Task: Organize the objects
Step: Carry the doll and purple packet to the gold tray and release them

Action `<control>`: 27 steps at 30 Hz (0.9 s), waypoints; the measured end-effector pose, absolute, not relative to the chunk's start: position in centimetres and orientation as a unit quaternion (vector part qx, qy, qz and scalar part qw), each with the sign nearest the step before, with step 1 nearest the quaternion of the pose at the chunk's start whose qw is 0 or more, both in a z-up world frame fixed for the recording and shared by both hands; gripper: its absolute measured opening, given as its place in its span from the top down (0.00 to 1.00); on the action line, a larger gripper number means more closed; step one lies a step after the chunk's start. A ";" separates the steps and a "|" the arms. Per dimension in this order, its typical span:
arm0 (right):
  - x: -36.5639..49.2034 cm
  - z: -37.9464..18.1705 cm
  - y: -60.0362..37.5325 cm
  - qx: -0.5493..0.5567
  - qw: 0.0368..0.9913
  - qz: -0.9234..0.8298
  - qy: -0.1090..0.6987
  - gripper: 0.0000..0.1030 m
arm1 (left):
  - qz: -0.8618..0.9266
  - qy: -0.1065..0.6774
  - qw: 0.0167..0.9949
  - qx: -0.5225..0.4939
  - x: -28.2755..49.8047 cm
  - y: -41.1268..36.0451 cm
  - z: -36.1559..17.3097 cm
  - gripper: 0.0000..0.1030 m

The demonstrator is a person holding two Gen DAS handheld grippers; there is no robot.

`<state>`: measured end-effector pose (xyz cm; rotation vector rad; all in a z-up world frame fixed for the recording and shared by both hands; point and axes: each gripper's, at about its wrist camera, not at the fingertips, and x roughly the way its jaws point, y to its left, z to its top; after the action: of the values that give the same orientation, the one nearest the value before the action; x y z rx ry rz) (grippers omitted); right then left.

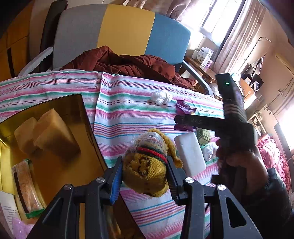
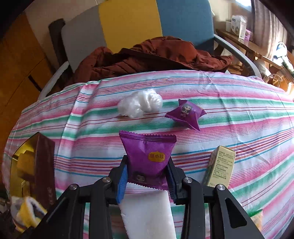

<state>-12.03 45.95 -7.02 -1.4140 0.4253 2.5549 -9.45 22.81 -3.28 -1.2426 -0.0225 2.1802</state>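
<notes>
Above the striped surface, our left gripper clamps a yellow knitted bundle beside the gold tray; our right gripper pinches a purple snack packet.

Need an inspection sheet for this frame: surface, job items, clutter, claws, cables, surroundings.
Surface: table under a striped cloth, wrinkled.
Job's things: yellow sock bundle in the left claw; purple snack packet in the right claw; second purple packet, white plastic wad, small green-and-cream box and white block lie loose on the cloth; gold tray at left holds two sponge blocks and a wrapped packet.
Clutter: maroon jacket at the far edge.
Claws: left claw shut on the sock bundle; right claw shut on the packet.
Cables: nothing seen.
Surroundings: grey, yellow and blue chair, curtained window, shelves at right.
</notes>
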 end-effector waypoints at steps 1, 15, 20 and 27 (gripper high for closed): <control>-11.4 -6.4 45.4 -0.471 0.088 0.867 0.139 0.63 | 0.827 -0.008 0.309 -0.469 -9.2 22.5 -3.1 0.58; -6.7 -1.5 36.4 -0.417 -0.010 0.902 0.107 0.63 | 0.874 0.008 0.259 -0.411 -5.6 16.1 0.0 0.58; -5.9 -1.4 33.3 -0.418 -0.040 0.902 0.097 0.63 | 0.891 0.016 0.229 -0.392 -4.7 13.2 0.6 0.58; -5.2 -1.1 29.0 -0.419 -0.077 0.901 0.079 0.63 | 0.918 0.051 0.172 -0.354 -3.4 9.6 1.4 0.58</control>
<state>-5.22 28.99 -1.12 -1.3840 0.2623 2.9793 -3.36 9.63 1.41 -1.0047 0.1444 2.6055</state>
